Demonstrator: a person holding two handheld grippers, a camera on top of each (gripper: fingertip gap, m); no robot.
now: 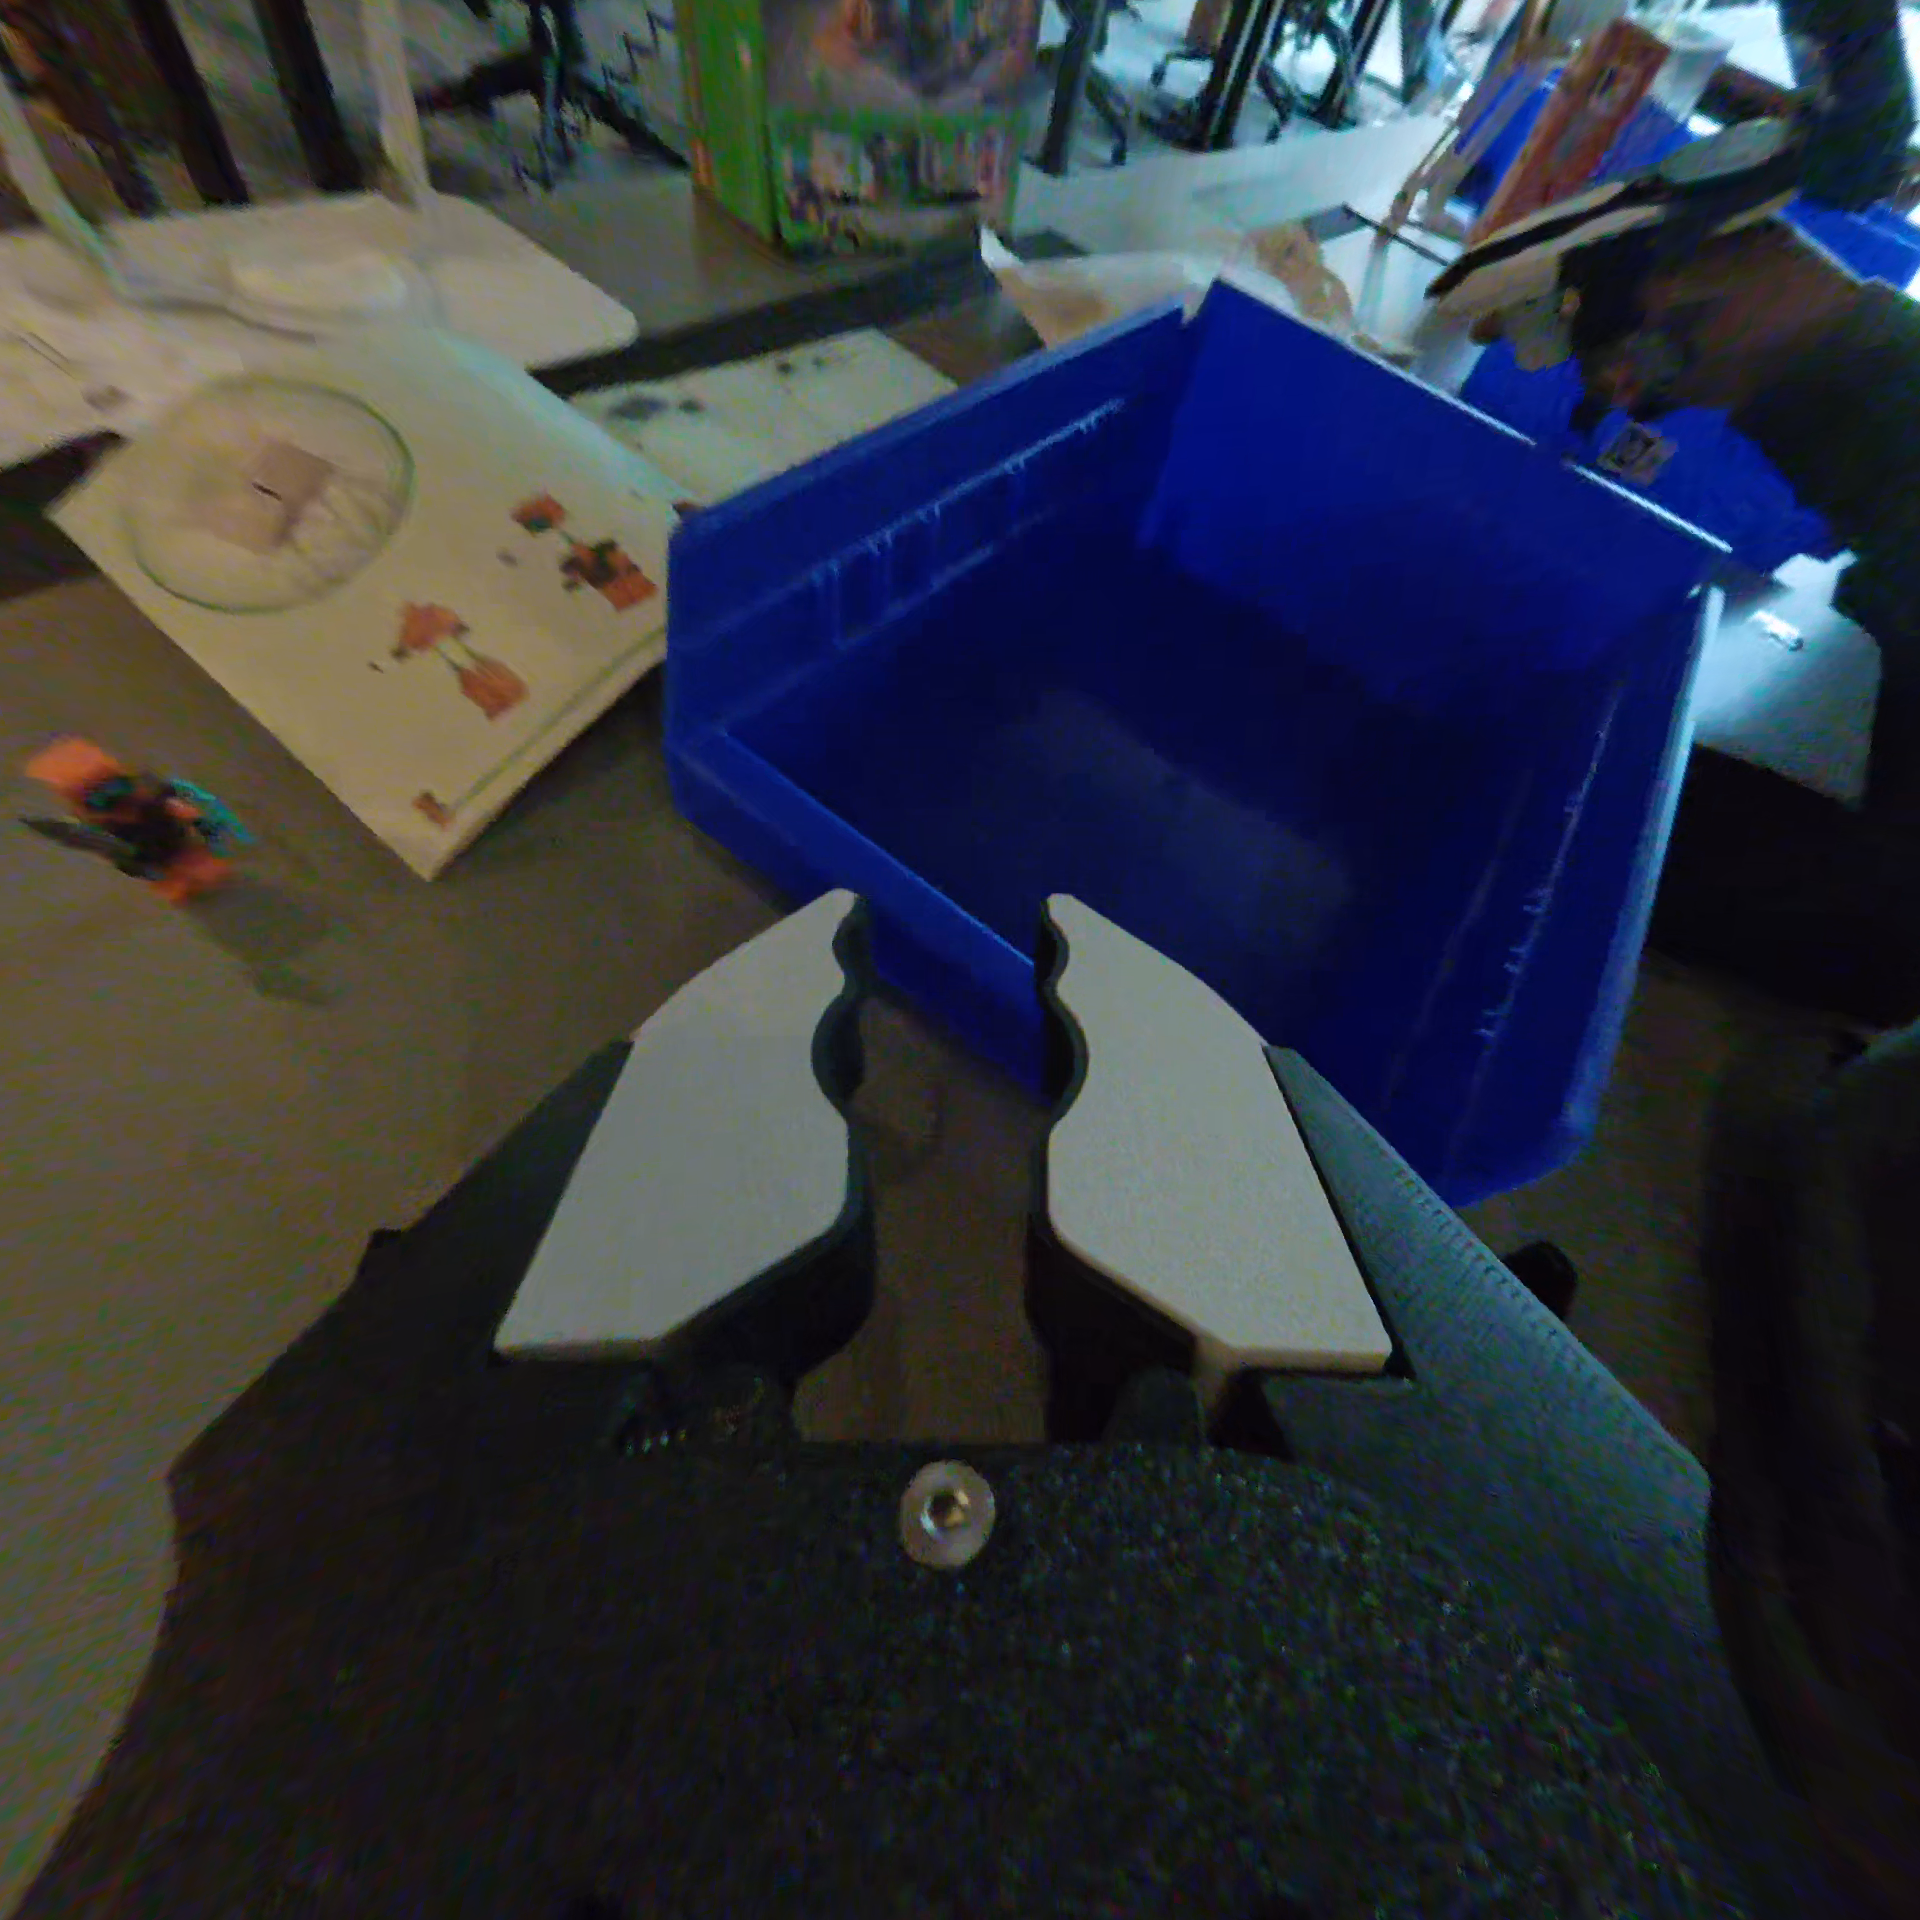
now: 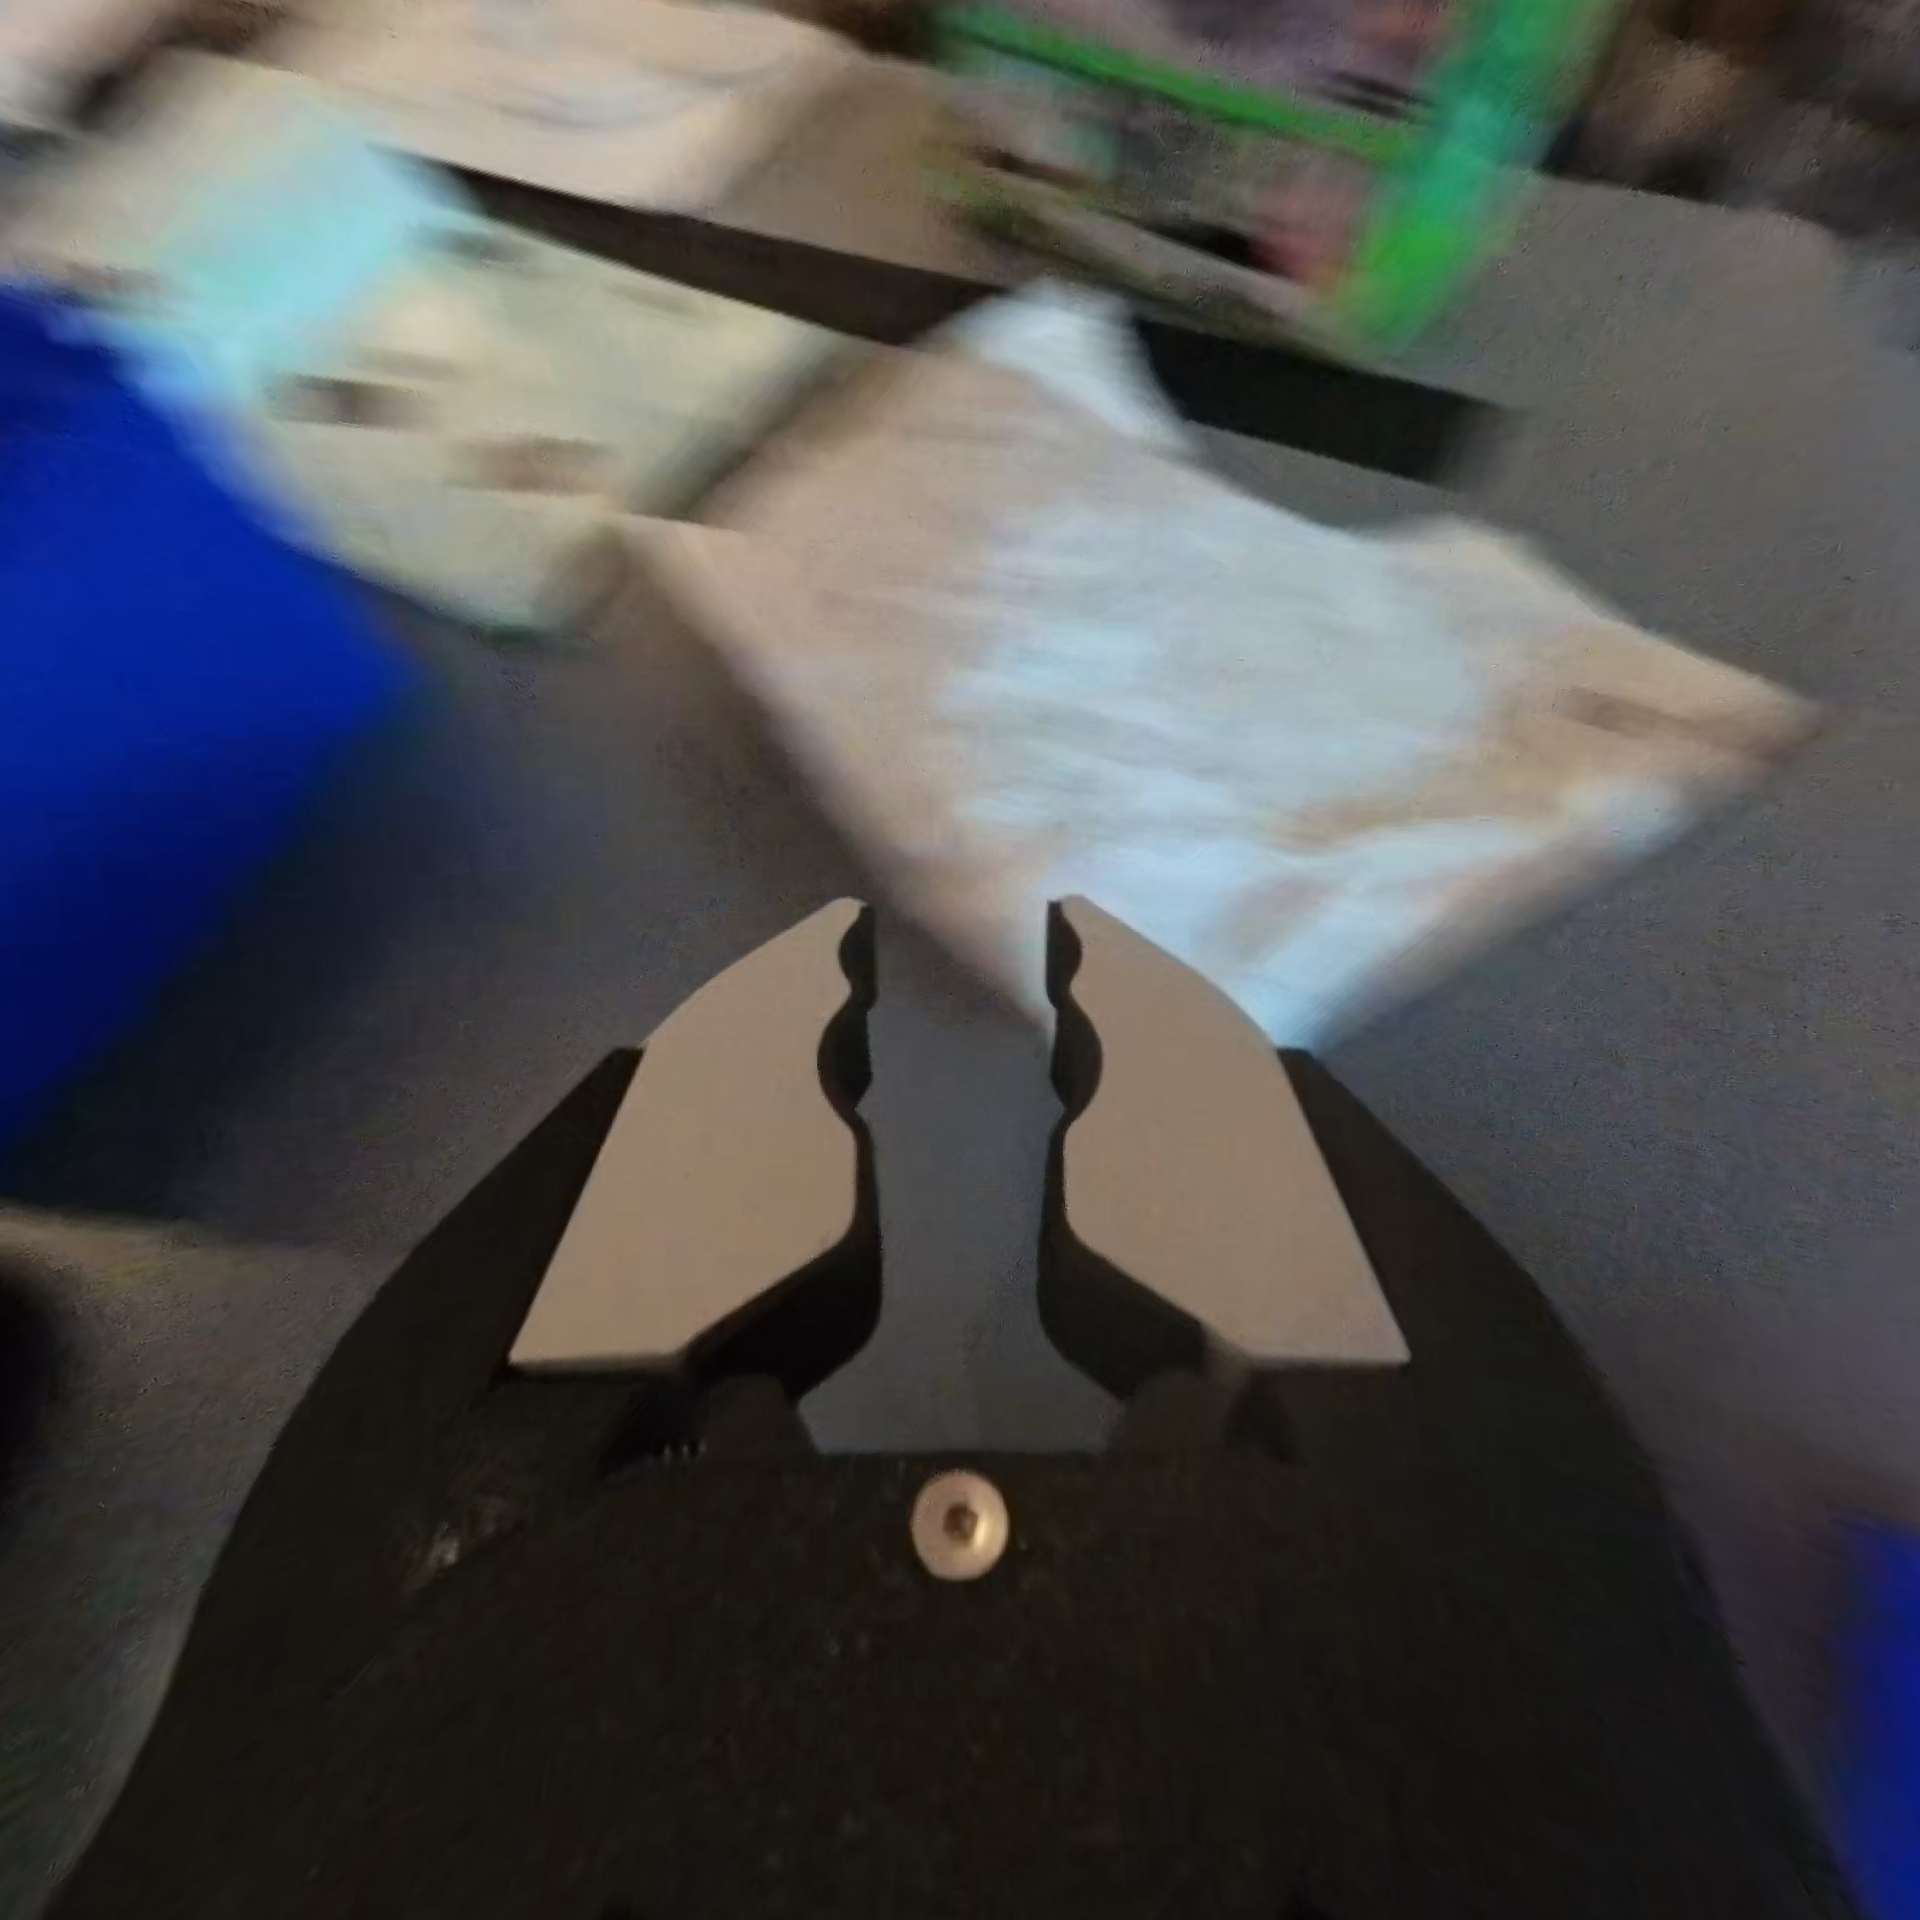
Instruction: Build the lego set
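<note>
Hovering over the grey surface [image 1: 208, 1143], the left tool [image 1: 951, 914] stands with its jaws parted by a moderate gap and holds nothing. The right tool [image 2: 961, 914] shows the same gap and is likewise empty.

Just beyond the left tool, at 1 o'clock, sits a blue bin [image 1: 1558, 935]; its floor appears empty. At 9 o'clock, well apart from the tool, stands a small orange and teal lego build [image 1: 145, 821]. At 11 o'clock lies the open instruction booklet [image 1: 436, 644]. Farther off, at 12 o'clock, stands a green lego box [image 1: 862, 125].

Risk assessment: no loose bricks are visible within reach of either tool, so the next part may not be found where expected. The right wrist view is heavily motion-blurred; a fast sweep could knock the bin at its 9 o'clock or snag the pale paper bag [image 2: 1195, 675] ahead.

Only the left wrist view shows the build and the bin interior. Only the right wrist view shows the bag clearly.
</note>
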